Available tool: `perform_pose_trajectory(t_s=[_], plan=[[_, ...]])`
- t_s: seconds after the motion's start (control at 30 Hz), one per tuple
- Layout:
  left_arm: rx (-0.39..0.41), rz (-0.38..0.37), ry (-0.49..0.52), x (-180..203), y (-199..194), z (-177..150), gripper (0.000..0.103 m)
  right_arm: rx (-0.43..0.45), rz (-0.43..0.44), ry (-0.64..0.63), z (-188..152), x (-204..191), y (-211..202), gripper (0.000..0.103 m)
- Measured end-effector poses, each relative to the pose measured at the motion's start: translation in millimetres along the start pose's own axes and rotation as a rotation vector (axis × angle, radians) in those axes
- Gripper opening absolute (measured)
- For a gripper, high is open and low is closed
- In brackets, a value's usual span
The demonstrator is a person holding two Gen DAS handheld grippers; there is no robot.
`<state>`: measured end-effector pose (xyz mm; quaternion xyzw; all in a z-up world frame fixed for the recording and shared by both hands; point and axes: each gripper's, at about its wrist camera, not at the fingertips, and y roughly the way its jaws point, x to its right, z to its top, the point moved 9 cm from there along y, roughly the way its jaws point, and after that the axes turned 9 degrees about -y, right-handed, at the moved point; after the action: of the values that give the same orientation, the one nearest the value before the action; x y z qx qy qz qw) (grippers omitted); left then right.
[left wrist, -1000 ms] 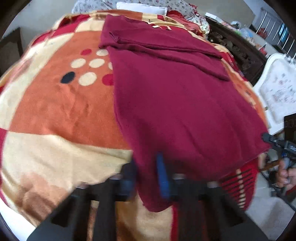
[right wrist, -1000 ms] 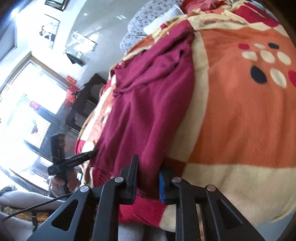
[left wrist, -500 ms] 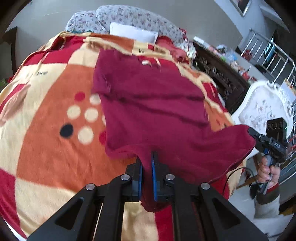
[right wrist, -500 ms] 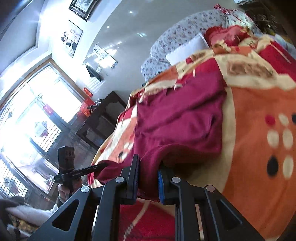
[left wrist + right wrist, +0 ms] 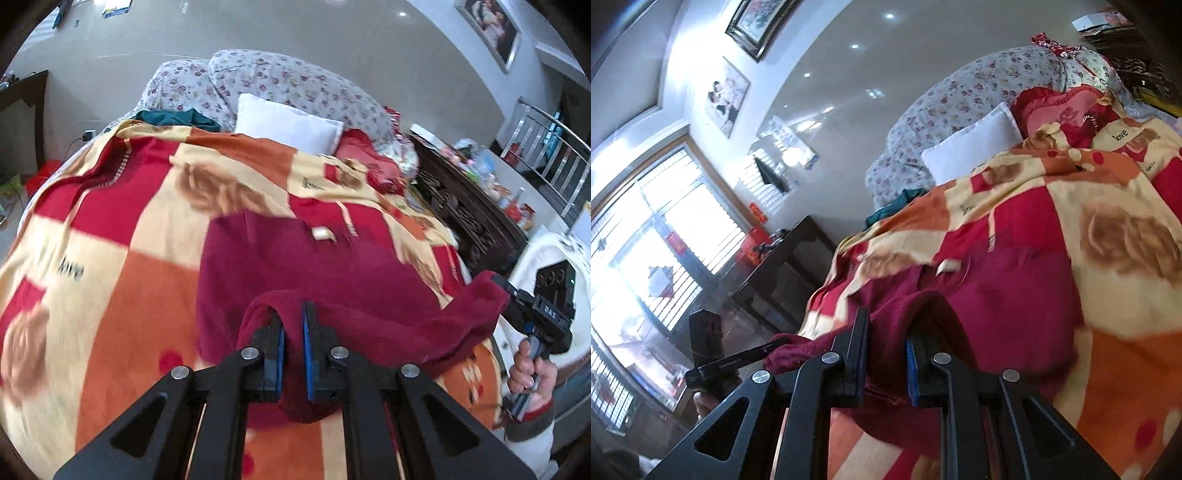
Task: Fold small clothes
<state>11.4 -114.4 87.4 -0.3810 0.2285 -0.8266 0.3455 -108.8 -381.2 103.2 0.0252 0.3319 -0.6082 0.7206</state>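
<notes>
A maroon garment [image 5: 332,266] lies on the patterned blanket [image 5: 140,295], its near hem lifted and doubled back over its body. My left gripper [image 5: 292,332] is shut on one hem corner, fabric draping over its fingers. My right gripper [image 5: 504,288], held by a hand, pinches the other corner at the right, the hem sagging between the two. In the right wrist view the right gripper [image 5: 886,332] is shut on a bunch of the maroon garment [image 5: 1008,295], and the left gripper [image 5: 775,345] shows at the left with fabric in it. A pale label lies near the collar.
The blanket [image 5: 1108,369] covers a bed with a white pillow [image 5: 288,125], floral bedding and a teal cloth [image 5: 177,118] at the head. A dark carved cabinet [image 5: 472,221] stands along the right side, with a white chair near it. Another dark cabinet [image 5: 783,273] stands by the window.
Both grippers have risen and travelled toward the head of the bed with the hem. The garment went from lying flat to doubled over itself.
</notes>
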Motion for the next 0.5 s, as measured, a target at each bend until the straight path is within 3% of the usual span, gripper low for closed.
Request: perform_pose_trajectory(t_s=[0.17, 0.23, 0.3, 0.33, 0.4, 0.47, 0.5], plan=[[0.002, 0.062, -0.04, -14.5, 59.6, 44.9, 0.008, -0.007, -0.053, 0.087, 21.7, 53.4, 43.8, 0.018], [-0.006, 0.074, -0.068, -22.0, 82.7, 53.9, 0.008, 0.009, -0.056, 0.176, 24.5, 83.7, 61.1, 0.019], [-0.042, 0.081, -0.088, -28.9, 102.1, 55.2, 0.011, -0.008, -0.127, 0.276, 17.1, 122.1, 75.5, 0.03], [-0.065, 0.087, -0.114, -34.6, 111.1, 55.0, 0.014, -0.009, -0.146, 0.306, 13.8, 133.7, 75.9, 0.041], [-0.089, 0.071, -0.157, -41.3, 117.2, 55.4, 0.027, 0.031, -0.147, 0.36, 13.4, 148.6, 66.2, 0.057], [-0.056, 0.048, -0.176, -44.5, 108.9, 60.5, 0.049, 0.089, -0.151, 0.367, 18.3, 152.7, 50.5, 0.064], [-0.016, 0.07, -0.178, -47.3, 101.0, 65.6, 0.072, 0.106, -0.161, 0.344, 20.9, 150.5, 40.1, 0.064]])
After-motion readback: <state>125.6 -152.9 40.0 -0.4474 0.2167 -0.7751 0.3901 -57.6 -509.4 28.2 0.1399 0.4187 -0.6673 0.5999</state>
